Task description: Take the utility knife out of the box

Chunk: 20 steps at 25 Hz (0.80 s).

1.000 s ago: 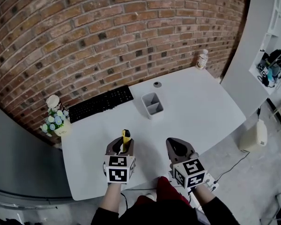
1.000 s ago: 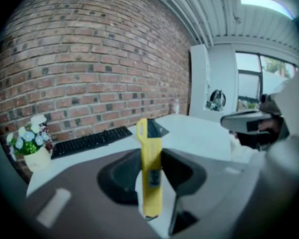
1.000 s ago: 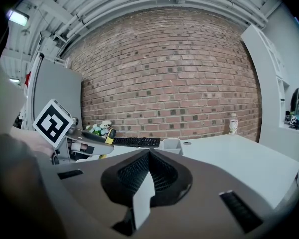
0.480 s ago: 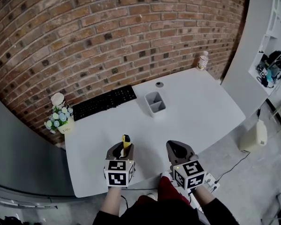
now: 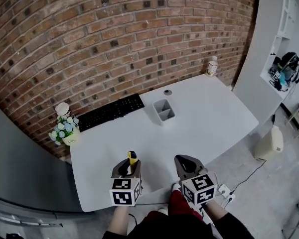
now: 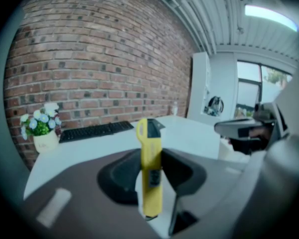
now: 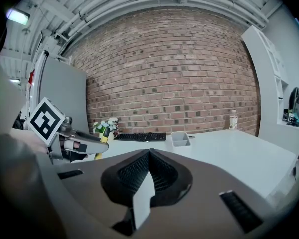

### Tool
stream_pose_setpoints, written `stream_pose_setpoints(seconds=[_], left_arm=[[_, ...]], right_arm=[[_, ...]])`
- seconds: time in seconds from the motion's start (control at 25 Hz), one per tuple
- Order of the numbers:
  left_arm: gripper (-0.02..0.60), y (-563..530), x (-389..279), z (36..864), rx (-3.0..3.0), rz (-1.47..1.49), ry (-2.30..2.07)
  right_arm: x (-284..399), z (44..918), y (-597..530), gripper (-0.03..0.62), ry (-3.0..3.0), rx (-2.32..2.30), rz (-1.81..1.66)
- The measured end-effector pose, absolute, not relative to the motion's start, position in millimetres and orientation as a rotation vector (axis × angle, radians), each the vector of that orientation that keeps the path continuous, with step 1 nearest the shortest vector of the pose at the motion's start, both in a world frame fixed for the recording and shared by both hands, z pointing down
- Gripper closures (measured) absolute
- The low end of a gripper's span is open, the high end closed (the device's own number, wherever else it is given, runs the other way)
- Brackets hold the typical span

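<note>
Head view: my left gripper (image 5: pixel 129 164) holds the yellow utility knife (image 5: pixel 132 157) over the near edge of the white table (image 5: pixel 209 113), well apart from the grey box (image 5: pixel 163 111); my right gripper (image 5: pixel 185 162) is beside it. Left gripper view: jaws clamped on the knife's handle, knife upright. Right gripper view: jaws pressed together, empty.

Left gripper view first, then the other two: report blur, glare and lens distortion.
Left gripper view: the yellow plastic utility knife is soft-edged, the foreground blurrier, a ceiling light strip glares at top right, and the corners are vignetted. Head view: fisheye bows the red brick wall and the edges of the white table. Right gripper view: sharper, brick courses curved.
</note>
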<state>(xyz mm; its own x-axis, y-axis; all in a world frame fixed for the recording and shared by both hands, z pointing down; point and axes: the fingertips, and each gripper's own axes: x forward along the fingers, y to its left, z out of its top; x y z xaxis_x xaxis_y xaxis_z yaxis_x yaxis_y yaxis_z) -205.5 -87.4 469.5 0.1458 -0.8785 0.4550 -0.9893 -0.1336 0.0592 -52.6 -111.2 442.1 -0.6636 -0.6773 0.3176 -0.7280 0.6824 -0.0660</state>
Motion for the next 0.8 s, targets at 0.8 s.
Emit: stream_pose_setpoints(seconds=[0.8], left_arm=[[0.449,-45,-195,456,2.143,0.371,-1.771]], right_arm=[[-41,447,-80,0.586,-2.601,1.169,0.287]])
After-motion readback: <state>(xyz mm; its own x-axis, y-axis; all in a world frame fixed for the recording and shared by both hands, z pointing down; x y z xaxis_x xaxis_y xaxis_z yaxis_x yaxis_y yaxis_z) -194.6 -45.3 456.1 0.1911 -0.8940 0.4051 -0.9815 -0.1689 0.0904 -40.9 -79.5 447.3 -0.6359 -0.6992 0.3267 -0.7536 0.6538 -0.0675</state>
